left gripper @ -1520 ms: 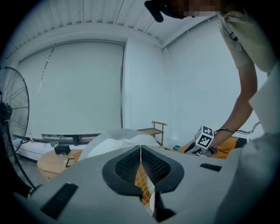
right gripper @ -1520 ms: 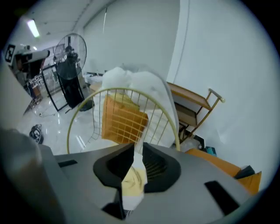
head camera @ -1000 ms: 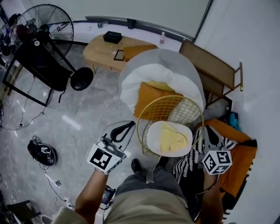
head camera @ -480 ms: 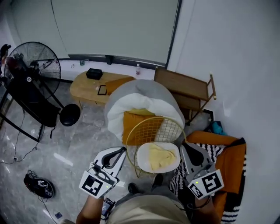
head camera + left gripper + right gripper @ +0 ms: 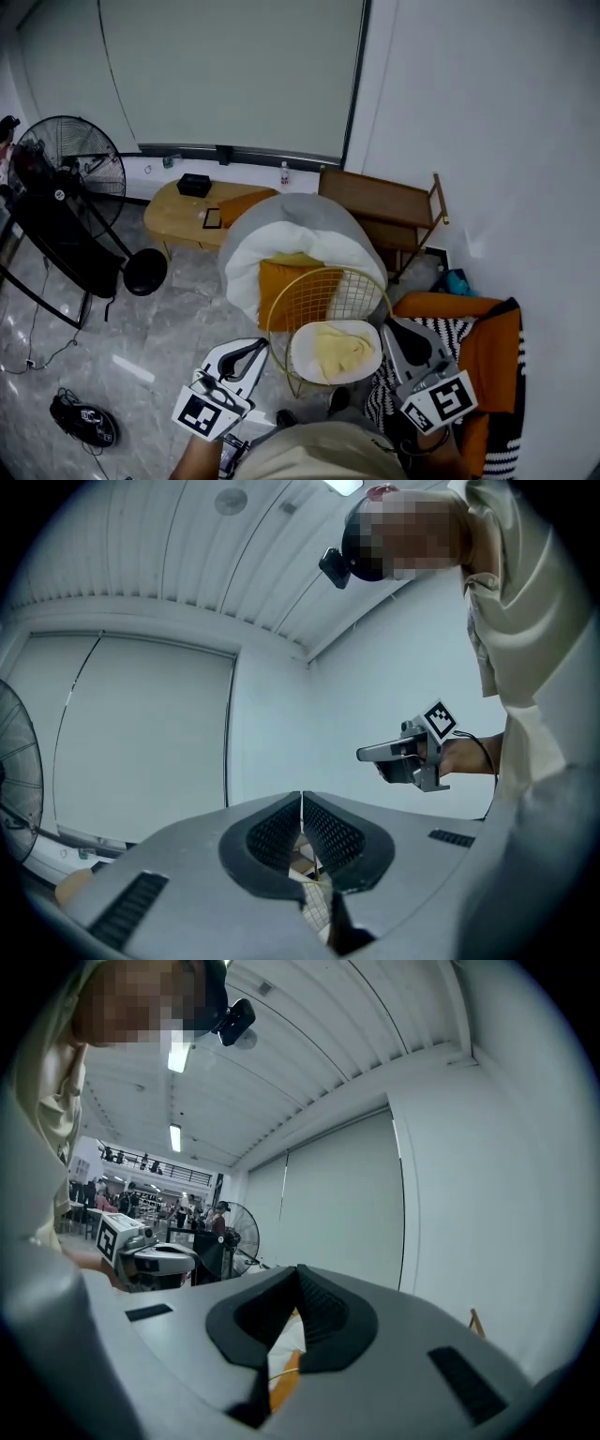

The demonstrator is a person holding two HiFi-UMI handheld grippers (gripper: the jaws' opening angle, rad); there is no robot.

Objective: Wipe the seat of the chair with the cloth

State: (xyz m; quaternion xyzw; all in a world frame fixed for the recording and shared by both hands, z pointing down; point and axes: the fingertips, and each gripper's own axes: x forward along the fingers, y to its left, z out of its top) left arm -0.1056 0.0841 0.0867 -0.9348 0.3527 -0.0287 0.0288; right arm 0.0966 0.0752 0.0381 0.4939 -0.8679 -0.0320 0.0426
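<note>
Left gripper (image 5: 301, 799): jaws pressed together along their whole ribbed length, nothing between the pads. Right gripper (image 5: 298, 1271): jaws likewise closed tip to tip, empty. Both held up off the chair and aimed forward, away from the body, one on either side of the seat.

Between the two sets of jaws, and lower: cloth (image 5: 339, 349) — yellow, crumpled into a loose heap on the white seat (image 5: 305, 361), touching neither gripper. No clear long axis readable in the heap; bulk of it toward the middle and right of the seat, white margin left bare along the left edge.

Around the cloth: chair (image 5: 323, 274) of gold wire, backrest curving up on the side far from the jaws, open front of the seat turned toward the person.

Beyond the backrest: grey-and-white beanbag (image 5: 300, 225) with an orange cushion (image 5: 277, 281) leaning against it. Further out, past the left jaws: wooden table (image 5: 173, 211) and a black standing fan (image 5: 66, 173). Just outside the right jaws: striped black-and-white fabric with orange edging (image 5: 492, 342).
</note>
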